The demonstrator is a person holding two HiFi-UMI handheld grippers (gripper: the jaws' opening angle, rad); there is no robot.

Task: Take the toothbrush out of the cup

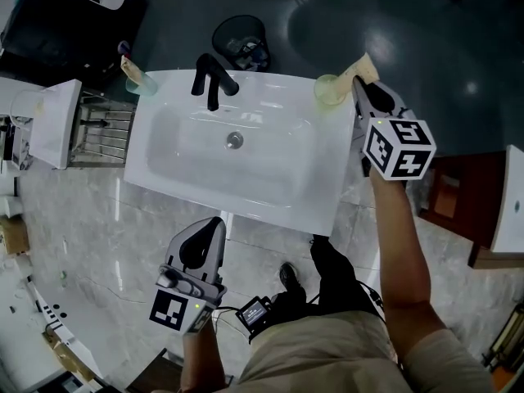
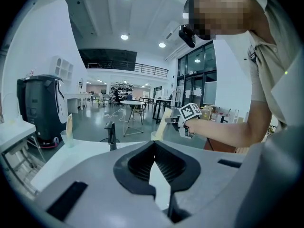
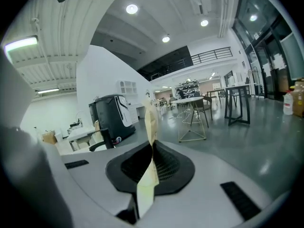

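Two grippers: your right gripper (image 1: 358,82) has its fingers (image 3: 167,164) clamped on the wrapped toothbrush (image 1: 363,66), its lower end in the green cup (image 1: 327,91) at the far right corner of the sink (image 1: 188,150). Your left gripper (image 1: 216,221) hovers by the near rim, fingers closed, empty.

A white sink (image 1: 274,196) with a black faucet (image 1: 211,79) fills the middle, with a pale green cup (image 1: 329,91) on its rear right corner and a second cup (image 1: 141,83) on its rear left. The right hand-held gripper (image 1: 358,82) reaches in from the right, its tip at the pale wrapped toothbrush (image 1: 363,66) leaning out of the green cup. The left hand-held gripper (image 1: 215,222) hangs over the floor just in front of the sink, well apart from both cups.
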